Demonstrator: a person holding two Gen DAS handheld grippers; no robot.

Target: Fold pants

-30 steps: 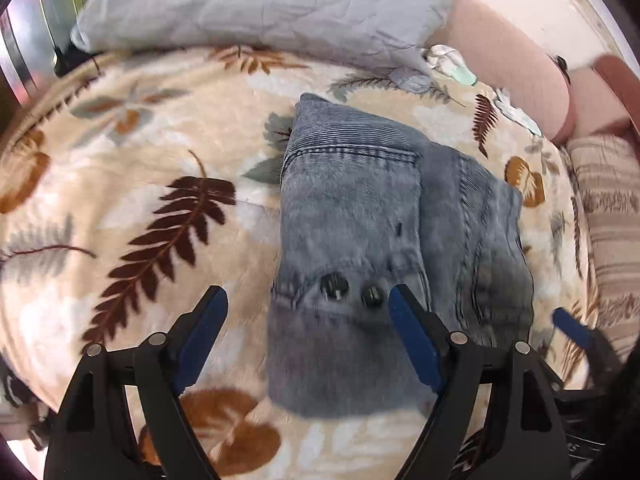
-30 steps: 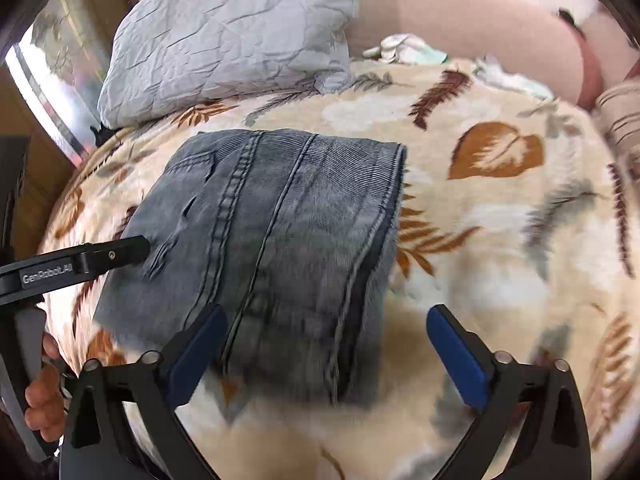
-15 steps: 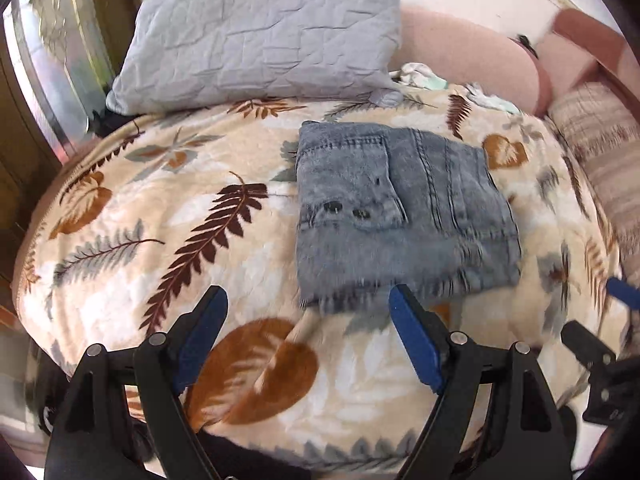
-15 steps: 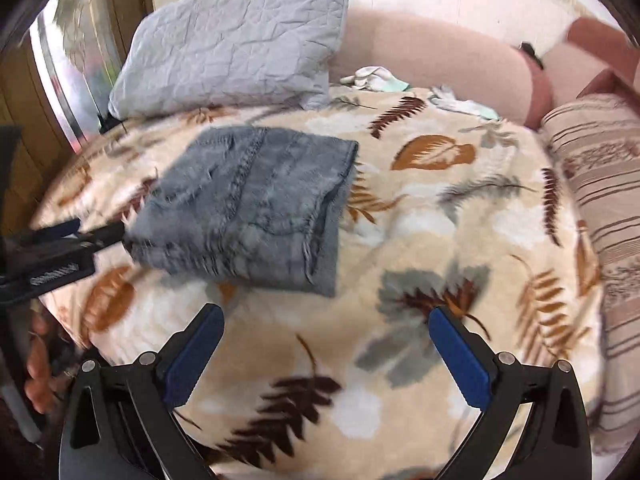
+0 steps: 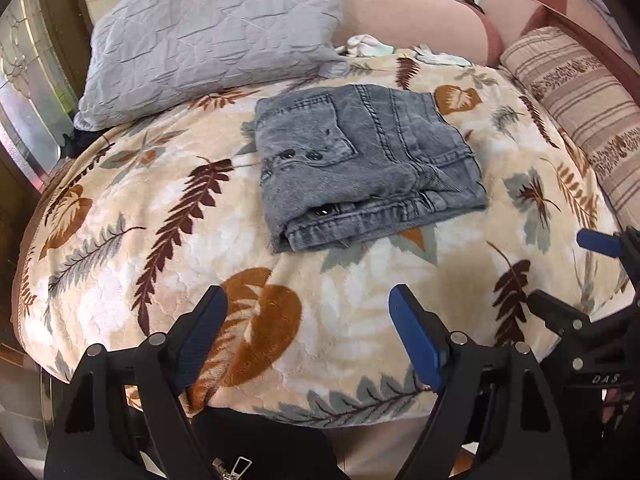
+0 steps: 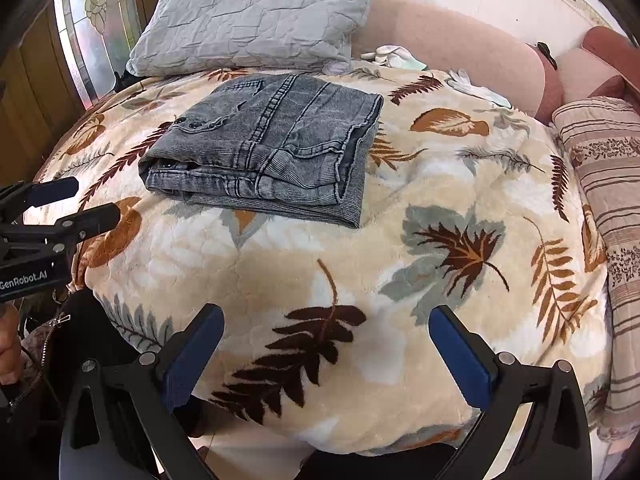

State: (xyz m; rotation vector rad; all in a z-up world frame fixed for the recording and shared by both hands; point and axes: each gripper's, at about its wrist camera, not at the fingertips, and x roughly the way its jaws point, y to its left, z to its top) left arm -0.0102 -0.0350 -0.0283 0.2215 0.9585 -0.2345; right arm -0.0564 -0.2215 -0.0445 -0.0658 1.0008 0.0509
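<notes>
Grey denim pants lie folded into a compact square on the leaf-patterned blanket, back pocket and two dark buttons up. They also show in the right wrist view. My left gripper is open and empty, held back near the bed's front edge, well short of the pants. My right gripper is open and empty, also over the front edge. Each gripper shows at the side of the other's view: the right one, the left one.
A grey quilted pillow leans behind the pants. A pink bolster runs along the back, with small white cloths before it. A striped cushion lies at the right. A wooden frame with patterned glass stands at the left.
Both grippers have pulled back from the folded pants to the bed's front edge and risen. The pants lie still on the blanket, now seen whole.
</notes>
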